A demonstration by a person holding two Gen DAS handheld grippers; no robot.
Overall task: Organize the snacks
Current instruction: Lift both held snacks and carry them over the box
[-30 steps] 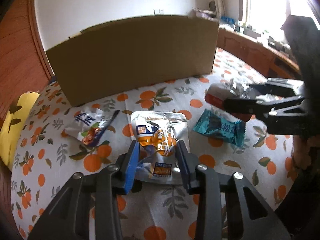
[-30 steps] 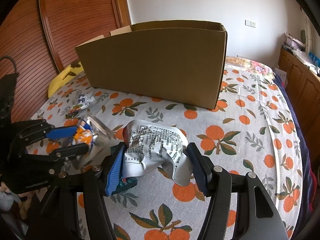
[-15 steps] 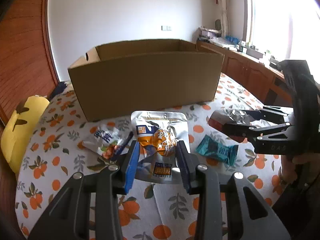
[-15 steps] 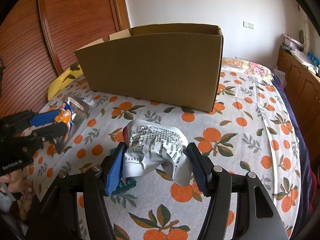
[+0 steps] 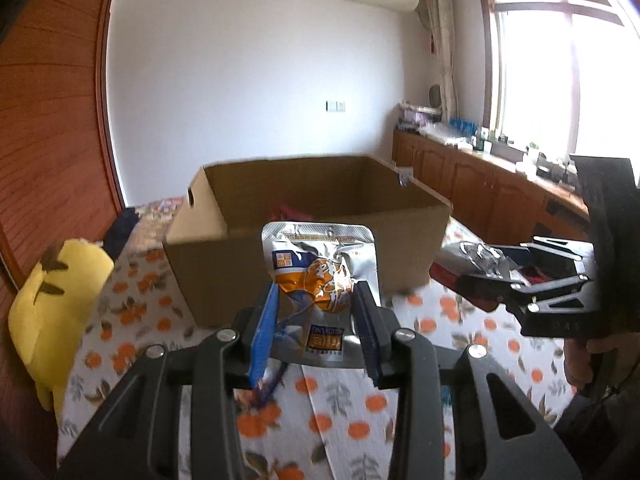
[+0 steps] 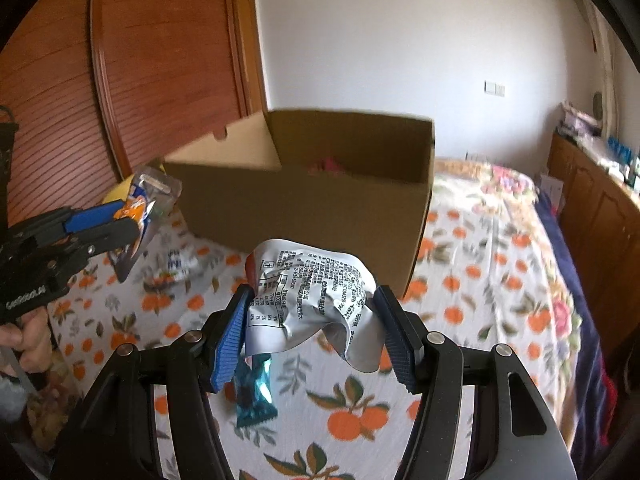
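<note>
With the left gripper [image 5: 316, 330] clamped narrowly on the orange-and-silver pouch [image 5: 320, 276] and the right gripper [image 6: 312, 328] closed at a wider setting on the crumpled silver packet [image 6: 312, 292], both loads are held clear of the orange-print cloth [image 6: 472, 280] and just short of the near wall of the cardboard box [image 5: 312, 216]. Carry each packet over that wall and open the jaws only once it is above the box interior, one hand at a time to avoid collision. The teal packet [image 6: 254, 392] on the cloth is likely next
</note>
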